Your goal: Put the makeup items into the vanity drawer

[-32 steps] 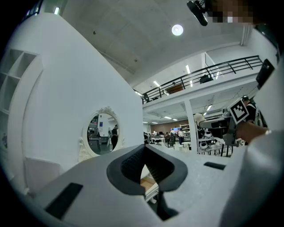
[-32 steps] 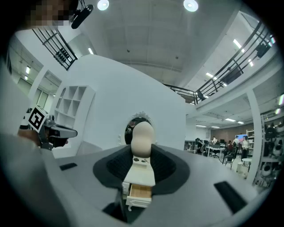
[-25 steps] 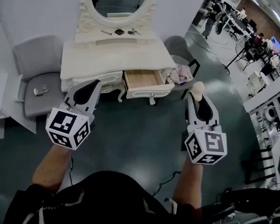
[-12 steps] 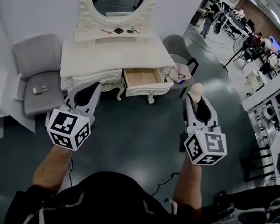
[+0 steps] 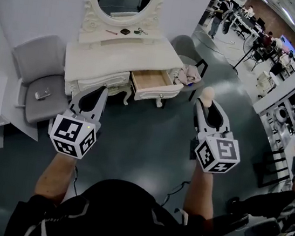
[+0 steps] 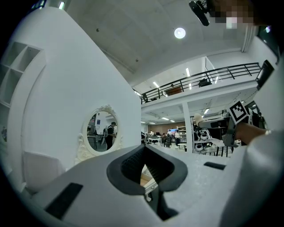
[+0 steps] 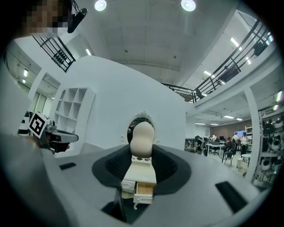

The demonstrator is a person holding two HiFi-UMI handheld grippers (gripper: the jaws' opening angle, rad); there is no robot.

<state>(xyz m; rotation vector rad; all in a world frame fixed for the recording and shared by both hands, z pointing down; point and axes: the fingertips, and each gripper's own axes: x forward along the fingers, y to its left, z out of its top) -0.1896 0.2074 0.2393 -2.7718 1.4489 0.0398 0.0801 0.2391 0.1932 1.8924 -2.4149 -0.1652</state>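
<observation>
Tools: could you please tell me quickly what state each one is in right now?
Left tool: closed, nothing in it.
Right tool: closed on the beige makeup sponge.

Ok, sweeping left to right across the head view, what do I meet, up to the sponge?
grey chair → left gripper → drawer → sponge
</observation>
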